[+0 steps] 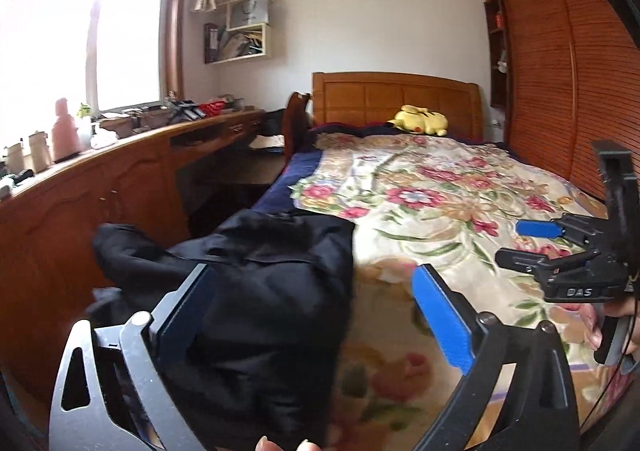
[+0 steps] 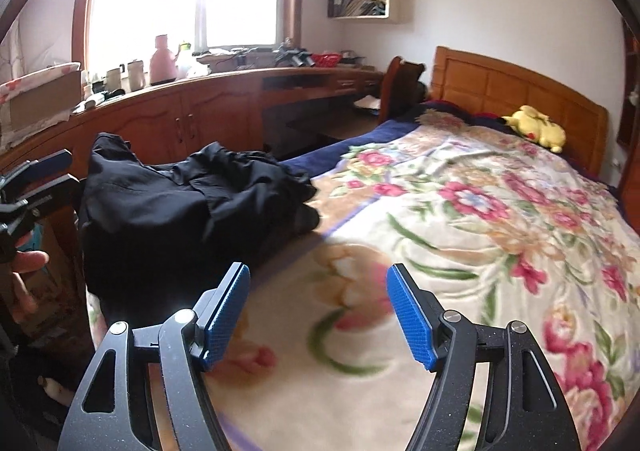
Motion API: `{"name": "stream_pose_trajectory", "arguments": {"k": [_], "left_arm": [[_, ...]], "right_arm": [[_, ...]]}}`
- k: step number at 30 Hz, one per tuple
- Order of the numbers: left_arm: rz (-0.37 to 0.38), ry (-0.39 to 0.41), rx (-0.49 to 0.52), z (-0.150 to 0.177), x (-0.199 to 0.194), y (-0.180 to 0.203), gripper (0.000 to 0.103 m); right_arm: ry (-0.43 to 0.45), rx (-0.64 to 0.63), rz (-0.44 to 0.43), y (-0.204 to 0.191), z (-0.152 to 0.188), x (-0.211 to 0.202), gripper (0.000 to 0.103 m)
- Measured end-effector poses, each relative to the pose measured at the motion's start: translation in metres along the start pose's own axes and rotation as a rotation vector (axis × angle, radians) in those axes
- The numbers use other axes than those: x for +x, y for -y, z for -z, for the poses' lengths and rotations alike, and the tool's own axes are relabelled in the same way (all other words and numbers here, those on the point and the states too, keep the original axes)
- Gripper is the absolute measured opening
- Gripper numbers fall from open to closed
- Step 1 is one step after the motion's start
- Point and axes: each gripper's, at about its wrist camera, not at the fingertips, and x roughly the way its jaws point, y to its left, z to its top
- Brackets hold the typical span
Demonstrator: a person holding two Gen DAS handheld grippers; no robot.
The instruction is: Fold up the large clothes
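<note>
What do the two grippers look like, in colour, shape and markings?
Both are black metal with curved, cut-out side arms and silver pivot screws. The left gripper and the right gripper each carry flat blue textured pads. The left wrist view shows white "DAS" lettering on the right gripper's body.

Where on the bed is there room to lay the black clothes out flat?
The flowery blanket is bare from the black clothes heap at the near left corner up to the yellow plush toy by the headboard. That middle and right stretch is free. The long counter under the window is crowded with bottles and clutter.
</note>
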Motion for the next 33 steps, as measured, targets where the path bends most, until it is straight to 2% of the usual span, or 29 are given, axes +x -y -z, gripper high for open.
{"name": "stream_pose_trajectory", "arguments": {"k": [6, 12, 26, 33], "left_arm": [[0.063, -0.024, 0.025, 0.006, 0.011, 0.049, 0.102], [0.132, -0.038, 0.039, 0.013, 0.02, 0.097, 0.102], [0.245, -0.066, 0.096, 0.03, 0.046, 0.219, 0.102], [0.29, -0.088, 0.102, 0.037, 0.06, 0.265, 0.102]], "right_arm": [[0.034, 0.02, 0.051, 0.019, 0.024, -0.029, 0.083], [0.042, 0.068, 0.109, 0.037, 0.05, -0.05, 0.084], [0.027, 0.2, 0.239, 0.085, 0.102, -0.066, 0.084], [0.032, 0.238, 0.299, 0.103, 0.115, -0.072, 0.084]]}}
